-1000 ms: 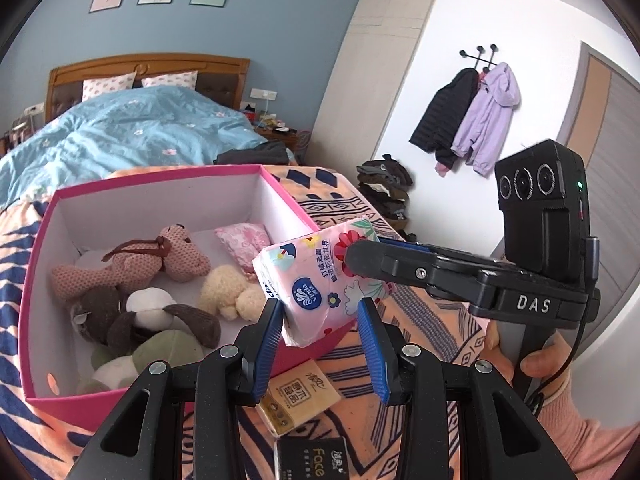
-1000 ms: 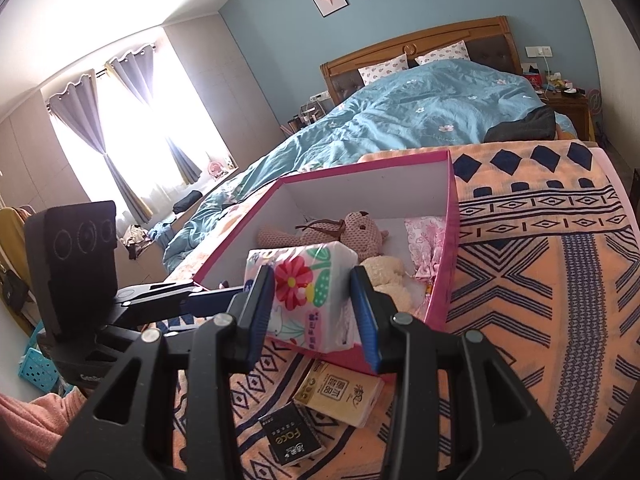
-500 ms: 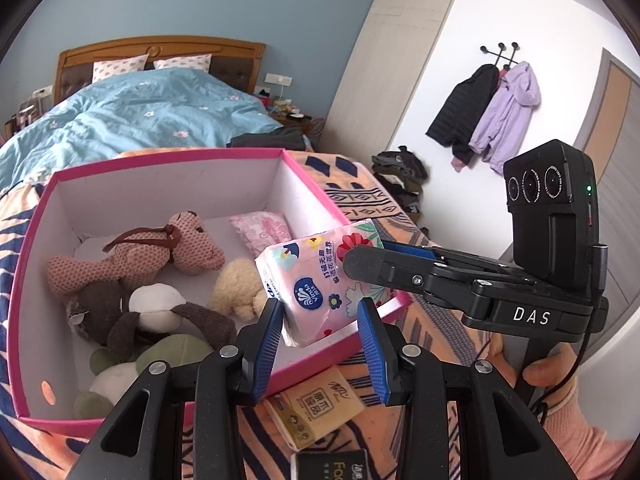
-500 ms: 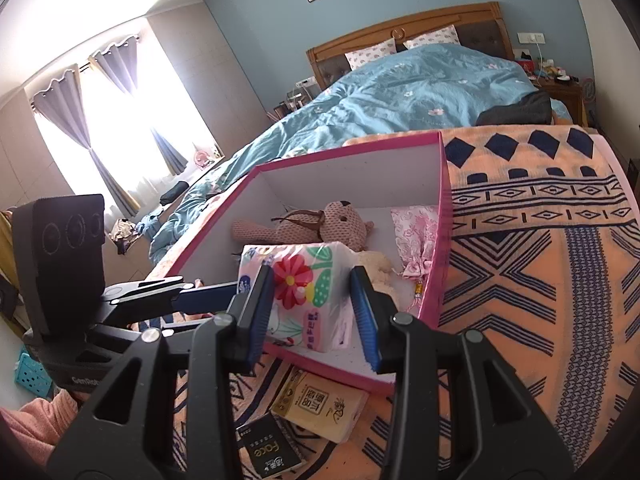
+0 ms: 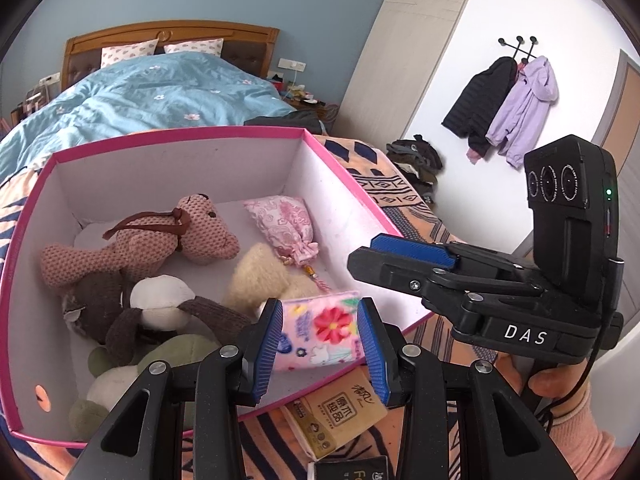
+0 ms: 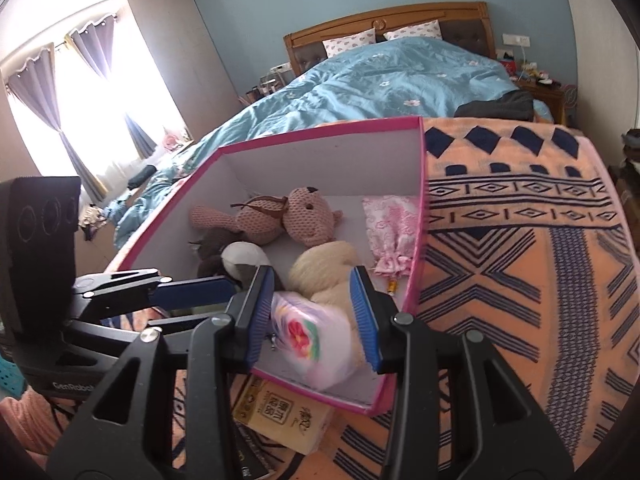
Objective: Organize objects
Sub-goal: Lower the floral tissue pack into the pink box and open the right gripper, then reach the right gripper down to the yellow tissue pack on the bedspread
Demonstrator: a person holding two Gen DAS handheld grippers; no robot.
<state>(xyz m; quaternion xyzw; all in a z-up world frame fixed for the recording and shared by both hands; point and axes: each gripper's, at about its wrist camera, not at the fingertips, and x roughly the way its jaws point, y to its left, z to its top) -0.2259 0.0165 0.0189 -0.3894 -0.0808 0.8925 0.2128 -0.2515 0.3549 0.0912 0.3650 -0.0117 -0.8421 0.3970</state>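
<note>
Fingers (image 5: 267, 344) of the left gripper (image 5: 319, 312) are clamped tight on the floral tissue pack (image 5: 320, 330), blue pads pressing both sides, red flower facing the cam. Pack hangs over the near-right corner of the pink box (image 5: 180, 140), just inside the rim, w/ the cream plush (image 5: 256, 276) right behind it.

Over to the right gripper (image 6: 312, 280): from its own cam the pack shows up blurred betw. its two pads, low inside the box. Can't tell if those pads are actually pinching it or just standing either side. From the left cam the right gripper's tips sit above and to the right of the pack, not clearly on it. A hand (image 5: 548, 384) in a pink sleeve grips that tool from below.

Inside the box: pink bear (image 5: 200, 232) lying on its side toward the back, pink pouch (image 5: 284, 224) against the right wall w/ its tassel end pointing at the cream plush, brown & white plush (image 5: 156, 308) in the middle-left, green plush (image 5: 176, 360) at the near-left.

Outside, just beside the box's near wall, a tan tissue pack (image 5: 340, 412) lies flat on the orange & navy blanket (image 6: 520, 260), and a black pack (image 5: 352, 470) sits next to it, partly cut off by the frame edge. Box rests on that blanket, w/ the blue duvet (image 5: 140, 100) behind it
</note>
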